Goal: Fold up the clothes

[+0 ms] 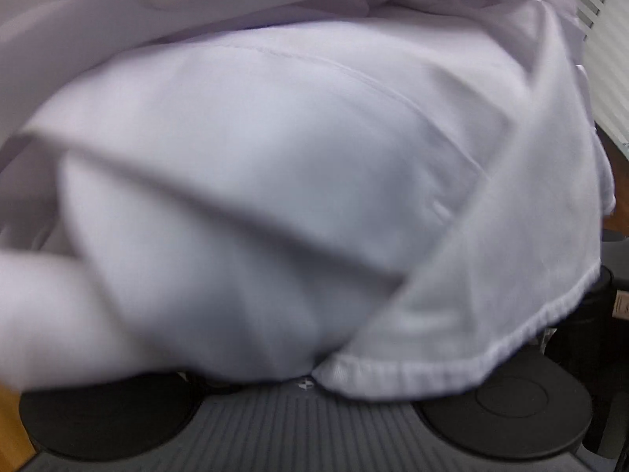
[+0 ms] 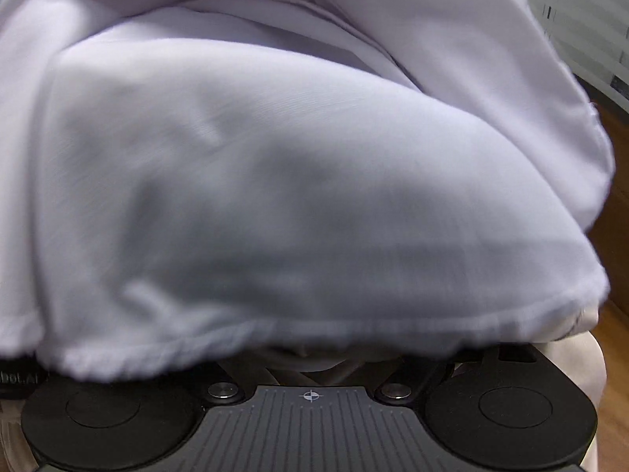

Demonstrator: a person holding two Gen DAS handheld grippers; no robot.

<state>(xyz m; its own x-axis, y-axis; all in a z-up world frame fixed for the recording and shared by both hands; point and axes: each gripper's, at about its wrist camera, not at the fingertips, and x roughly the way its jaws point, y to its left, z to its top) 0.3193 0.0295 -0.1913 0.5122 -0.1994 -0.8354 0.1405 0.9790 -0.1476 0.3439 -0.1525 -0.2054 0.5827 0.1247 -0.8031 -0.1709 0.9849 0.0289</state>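
Note:
A white garment fills the left wrist view and drapes over my left gripper, hiding its fingers; its stitched hem hangs just above the gripper body. In the right wrist view the same white garment covers my right gripper, its hem lying across the finger bases. Neither pair of fingertips shows, so I cannot see whether the jaws hold the cloth.
A strip of wooden surface shows at the right edge and at the lower left. Window blinds show at the upper right. A beige cloth lies under the right gripper.

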